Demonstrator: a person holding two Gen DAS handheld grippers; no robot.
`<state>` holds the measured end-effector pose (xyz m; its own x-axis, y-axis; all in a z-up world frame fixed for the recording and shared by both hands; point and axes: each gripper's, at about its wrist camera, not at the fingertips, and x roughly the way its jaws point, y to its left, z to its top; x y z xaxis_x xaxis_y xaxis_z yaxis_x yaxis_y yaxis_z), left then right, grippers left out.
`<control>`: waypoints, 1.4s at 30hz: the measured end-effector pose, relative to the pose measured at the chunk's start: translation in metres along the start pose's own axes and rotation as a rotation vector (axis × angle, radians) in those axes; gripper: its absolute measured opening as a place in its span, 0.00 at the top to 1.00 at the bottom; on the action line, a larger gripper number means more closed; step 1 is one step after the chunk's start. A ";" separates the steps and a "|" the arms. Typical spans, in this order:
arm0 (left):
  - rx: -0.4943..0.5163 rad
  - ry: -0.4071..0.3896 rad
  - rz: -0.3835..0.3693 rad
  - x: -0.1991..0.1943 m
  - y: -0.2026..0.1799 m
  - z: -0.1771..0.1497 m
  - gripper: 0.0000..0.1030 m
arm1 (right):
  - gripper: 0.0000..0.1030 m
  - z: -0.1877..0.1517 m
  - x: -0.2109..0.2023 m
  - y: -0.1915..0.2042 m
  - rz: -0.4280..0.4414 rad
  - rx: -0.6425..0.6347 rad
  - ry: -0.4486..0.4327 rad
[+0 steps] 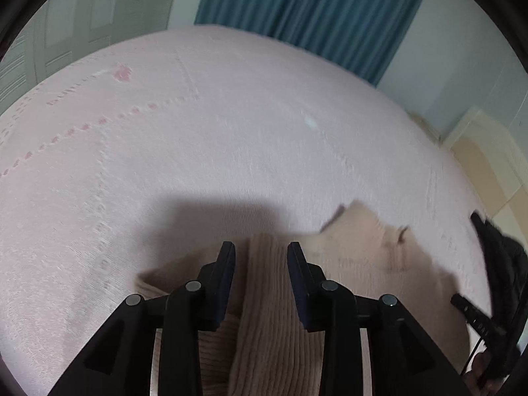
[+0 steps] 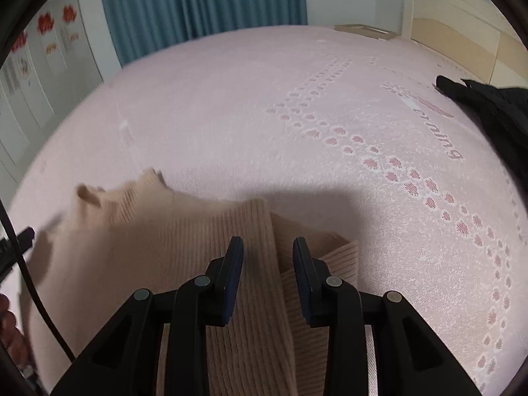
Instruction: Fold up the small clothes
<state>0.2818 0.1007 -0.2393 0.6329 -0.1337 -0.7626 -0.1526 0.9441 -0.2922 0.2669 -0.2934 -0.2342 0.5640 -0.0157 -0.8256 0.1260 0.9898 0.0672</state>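
presently the beige ribbed sweater point(image 2: 184, 231) lies on the bed point(image 2: 231, 105) with both sleeves turned inward. left tongs point(image 1: 261, 247) and right tongs point(image 2: 268, 242) stand wide, holding nothing. body fold apparently remains.

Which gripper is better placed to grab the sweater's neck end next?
Left, probably. The collar lies just ahead-right of the left gripper; from the right gripper it sits far off left across the beige ribbed sweater.
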 end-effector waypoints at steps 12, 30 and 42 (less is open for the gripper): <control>-0.006 -0.090 0.031 -0.012 0.001 -0.002 0.93 | 0.95 -0.003 -0.003 0.003 0.034 -0.001 -0.034; -0.022 -0.029 0.078 0.002 0.006 0.000 0.93 | 0.96 0.001 0.010 0.001 -0.037 0.043 0.003; 0.007 0.003 0.084 0.001 0.004 -0.003 0.86 | 0.85 0.000 0.006 0.006 -0.078 0.006 -0.009</control>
<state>0.2797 0.1032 -0.2434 0.6160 -0.0552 -0.7858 -0.1993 0.9542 -0.2233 0.2712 -0.2876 -0.2387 0.5592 -0.0945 -0.8237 0.1751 0.9845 0.0059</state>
